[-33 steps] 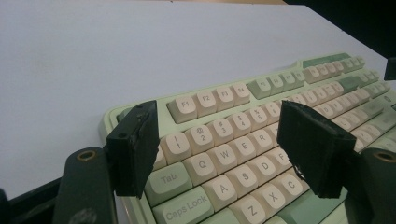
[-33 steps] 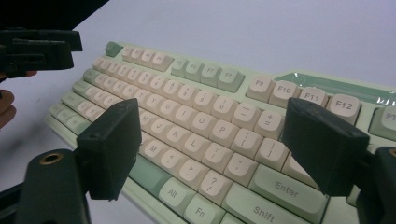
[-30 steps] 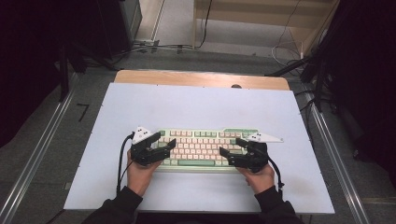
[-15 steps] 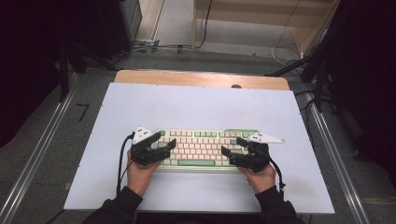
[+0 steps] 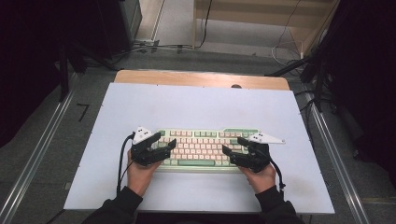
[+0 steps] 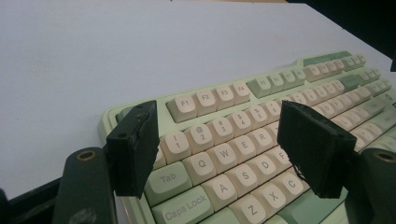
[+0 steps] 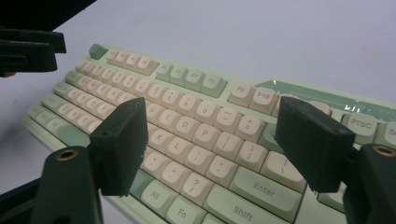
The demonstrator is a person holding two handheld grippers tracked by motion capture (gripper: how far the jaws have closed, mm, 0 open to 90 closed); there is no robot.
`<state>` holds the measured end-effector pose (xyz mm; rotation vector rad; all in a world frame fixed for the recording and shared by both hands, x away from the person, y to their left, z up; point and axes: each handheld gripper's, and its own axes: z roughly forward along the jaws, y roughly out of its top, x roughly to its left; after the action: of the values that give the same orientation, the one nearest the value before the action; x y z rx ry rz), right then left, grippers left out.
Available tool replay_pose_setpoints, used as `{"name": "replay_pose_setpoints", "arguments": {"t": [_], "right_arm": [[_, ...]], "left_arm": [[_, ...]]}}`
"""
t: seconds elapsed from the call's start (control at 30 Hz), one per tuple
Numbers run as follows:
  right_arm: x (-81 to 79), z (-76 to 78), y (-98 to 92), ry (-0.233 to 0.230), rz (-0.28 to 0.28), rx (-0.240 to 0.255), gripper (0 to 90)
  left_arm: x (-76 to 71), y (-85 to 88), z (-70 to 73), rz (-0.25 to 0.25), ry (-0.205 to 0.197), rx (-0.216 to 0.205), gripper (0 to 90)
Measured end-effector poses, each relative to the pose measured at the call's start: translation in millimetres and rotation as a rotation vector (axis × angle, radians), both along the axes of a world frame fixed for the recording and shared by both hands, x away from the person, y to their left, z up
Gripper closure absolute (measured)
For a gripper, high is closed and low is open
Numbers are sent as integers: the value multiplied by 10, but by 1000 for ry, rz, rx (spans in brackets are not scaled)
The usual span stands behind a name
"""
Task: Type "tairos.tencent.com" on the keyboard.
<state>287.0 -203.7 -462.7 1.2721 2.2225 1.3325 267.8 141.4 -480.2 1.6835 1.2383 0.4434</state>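
The keyboard lay flat on the white bench, near the person's edge, its long axis running side to side across the bench, with the function row on the far side and the space bar toward the person. It looked rigid and moderately heavy, a hard plastic case with smooth, loose-capped keys that could pop or depress under pressure, so the short end edges of the case seemed the safest places to grip. The left tool hovered over the left end with jaws wide apart, holding nothing. The right tool hung over the right end; its jaws had just been closing slightly yet stood wide, nothing gripped between them.
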Motion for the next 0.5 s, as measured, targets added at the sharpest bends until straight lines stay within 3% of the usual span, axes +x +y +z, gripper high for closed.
{"name": "replay_pose_setpoints", "arguments": {"t": [0.13,0.27,0.37,0.43,0.5], "right_arm": [[-24,4,-2,-18,0,-5,384],[-61,6,-1,-55,9,-10,676],[-68,1,3,-55,23,-14,865],[-68,-5,10,-48,35,-14,874],[-72,-10,27,-46,41,-16,874]], "left_arm": [[-2,-3,1,-1,0,1,301],[-1,-13,0,-10,-1,-3,317],[4,-40,2,-29,-6,-5,351],[15,-73,9,-45,-11,-6,411],[36,-117,25,-91,-15,-17,574]]}}
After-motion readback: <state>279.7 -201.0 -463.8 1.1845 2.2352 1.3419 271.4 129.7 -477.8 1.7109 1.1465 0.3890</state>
